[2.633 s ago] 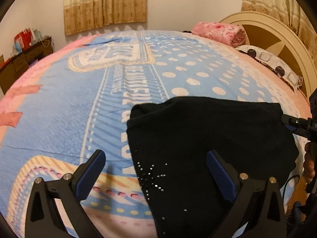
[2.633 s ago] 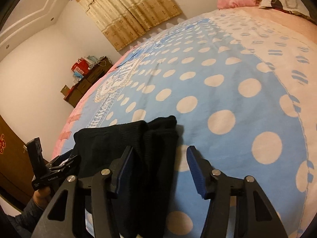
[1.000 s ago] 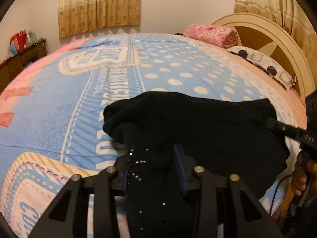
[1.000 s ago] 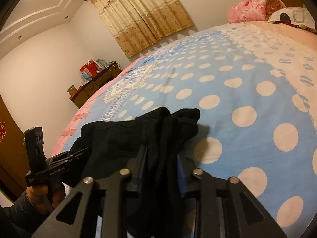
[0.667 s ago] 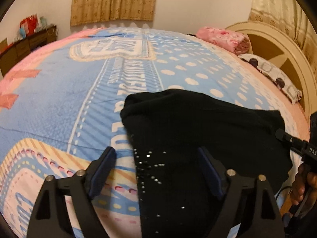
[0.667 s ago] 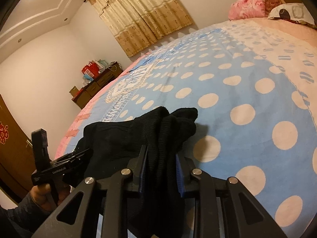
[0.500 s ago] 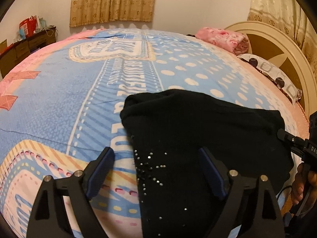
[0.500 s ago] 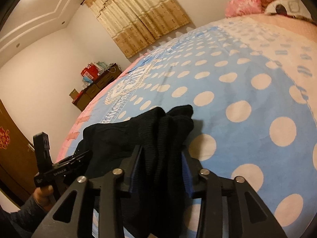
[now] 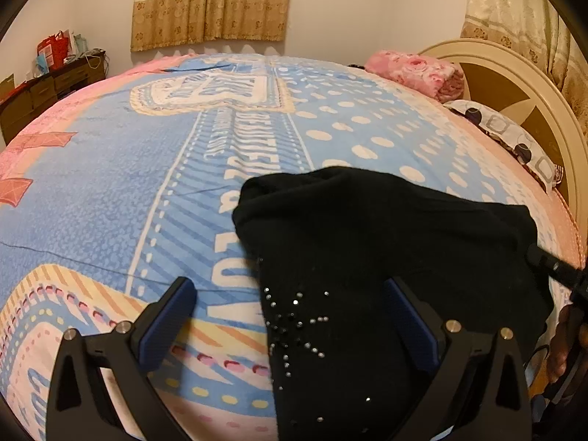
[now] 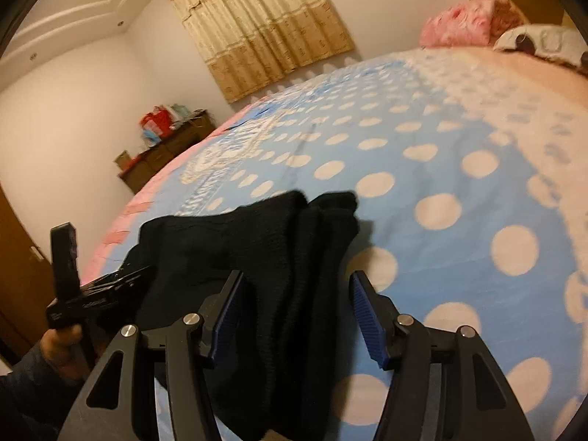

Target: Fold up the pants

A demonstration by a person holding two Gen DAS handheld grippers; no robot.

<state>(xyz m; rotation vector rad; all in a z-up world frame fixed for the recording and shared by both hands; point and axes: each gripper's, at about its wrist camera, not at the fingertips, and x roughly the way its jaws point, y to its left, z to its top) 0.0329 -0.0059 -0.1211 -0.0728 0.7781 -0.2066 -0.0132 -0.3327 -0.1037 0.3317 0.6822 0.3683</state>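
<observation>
the black pants [image 9: 367, 242] lie folded in a compact bundle on the near part of the bed [image 9: 110, 198], on a blue bedspread with white dots and pink borders. a scatter of small rhinestones shows on the fabric nearest the left wrist camera.

the left gripper [image 9: 290, 316] hangs over the near left edge of the bundle with its fingers [image 9: 165, 319] spread wide; they have just been opening, and neither blue pad presses on the cloth. the left finger stands over the bedspread, the right one over the black fabric.

the right gripper [image 10: 297, 312] sits at the bundle's right end, where the layered folds [image 10: 312, 242] stack up. its fingers [image 10: 367, 319] have just been opening too, and now stand apart with the folded edge lying between them, not pinched. this view is somewhat blurred.

in the right wrist view the person's left hand [image 10: 60, 341] grips the other tool's handle at lower left. a pink pillow [image 9: 415, 70] and a patterned pillow [image 9: 507, 136] lie by the cream headboard [image 9: 522, 84], well apart from the pants.
</observation>
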